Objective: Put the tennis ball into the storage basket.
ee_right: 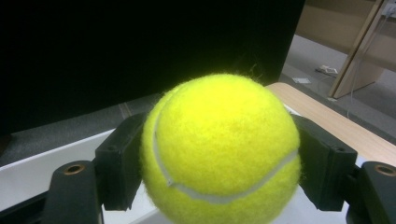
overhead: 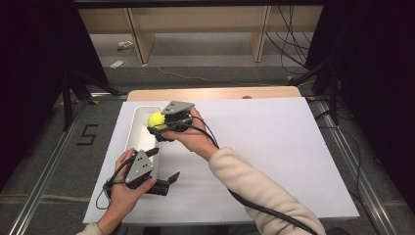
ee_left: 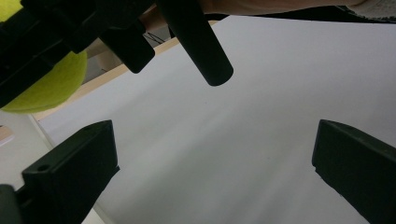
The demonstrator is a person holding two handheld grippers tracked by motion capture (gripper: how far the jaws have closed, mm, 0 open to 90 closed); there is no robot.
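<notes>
Fuzzy yellow-green tennis ball (overhead: 156,119) carried in the right claw (overhead: 160,128) over the long white plastic tray (overhead: 138,128).

Clamped across its middle between the two black jaws, as seen in the right gripper view (ee_right: 219,154), so gripped at its widest and unlikely to roll out; held above the tray's far end, apparently clear of its floor, probably for setting down inside or just after lifting out, though which cannot be told. Left claw (overhead: 164,169) spread wide and empty, jaws well apart (ee_left: 210,168), hovering low over the white sheet-covered worktop (overhead: 274,147) just beside the tray's near end, likely parked out of the way.
</notes>
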